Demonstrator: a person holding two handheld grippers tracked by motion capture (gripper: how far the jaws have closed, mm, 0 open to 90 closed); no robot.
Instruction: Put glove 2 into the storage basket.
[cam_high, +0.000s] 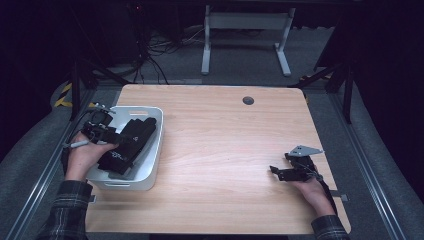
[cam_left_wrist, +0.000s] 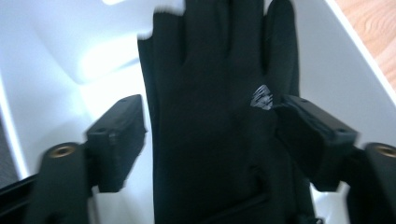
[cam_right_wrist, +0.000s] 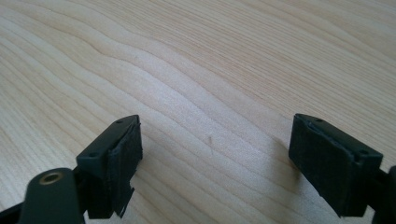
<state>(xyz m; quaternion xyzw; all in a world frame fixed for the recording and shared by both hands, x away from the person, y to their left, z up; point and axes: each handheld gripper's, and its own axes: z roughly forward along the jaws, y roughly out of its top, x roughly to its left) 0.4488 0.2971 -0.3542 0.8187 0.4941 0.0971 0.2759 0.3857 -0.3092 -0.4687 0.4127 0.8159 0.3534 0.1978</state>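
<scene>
We read the work as putting black gloves (cam_high: 127, 145) into the white bin (cam_high: 152, 172) at the tabletop's (cam_high: 225, 150) left edge. The gloves lie inside the bin already, so that part looks done; what's left is pulling the left gripper (cam_high: 107, 135) clear, as far as we can judge.

Left gripper: jaws stand wide, one on each side of the top glove (cam_left_wrist: 210, 116), pads not pressing the fabric, so nothing is held. The right-hand pad sits just at the glove's edge near the small silver logo (cam_left_wrist: 261, 98); the frame is blurred, so contact there is hard to rule out.

Right gripper (cam_high: 280, 172): parked on the bare tabletop at the right, jaws wide apart, empty, wood grain between them in the right gripper view (cam_right_wrist: 215, 158).

Orientation: the glove pile's long axis runs diagonally in the bin, from near-left to far-right in the high view. Glove fingers point away from the left gripper, toward the bin's far end, cuff nearest the jaws.
</scene>
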